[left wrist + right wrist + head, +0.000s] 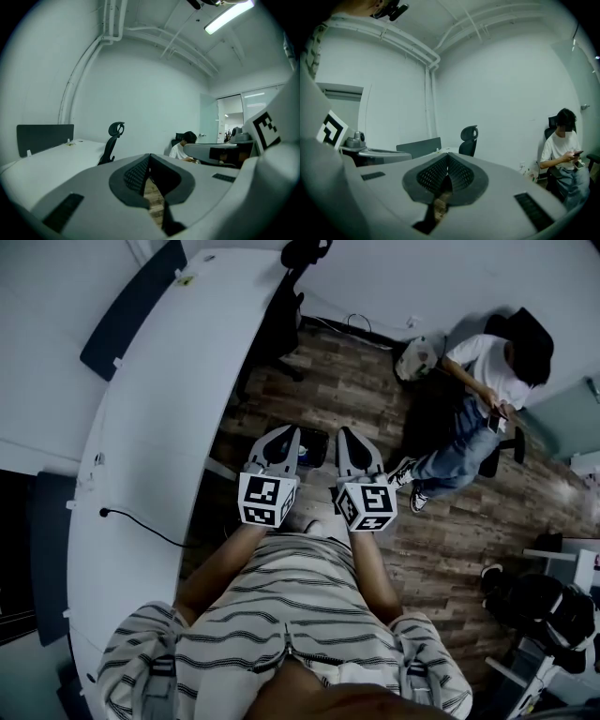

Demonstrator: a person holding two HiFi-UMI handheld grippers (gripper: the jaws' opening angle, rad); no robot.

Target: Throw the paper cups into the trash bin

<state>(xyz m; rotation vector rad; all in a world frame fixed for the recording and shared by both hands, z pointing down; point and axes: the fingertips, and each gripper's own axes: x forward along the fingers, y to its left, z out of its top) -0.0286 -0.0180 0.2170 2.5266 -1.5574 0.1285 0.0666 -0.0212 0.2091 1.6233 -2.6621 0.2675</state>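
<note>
The left tongs (283, 437) and right tongs (349, 439) are fully closed and empty, side by side just right of the white bench (150, 427). No paper cups or trash bin show anywhere. Such cups should be light and crushable; pinch the rim gently.

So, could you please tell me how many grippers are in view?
2. The left gripper and the right gripper are side by side over the wood floor, right of the white table, both shut and empty.
</note>
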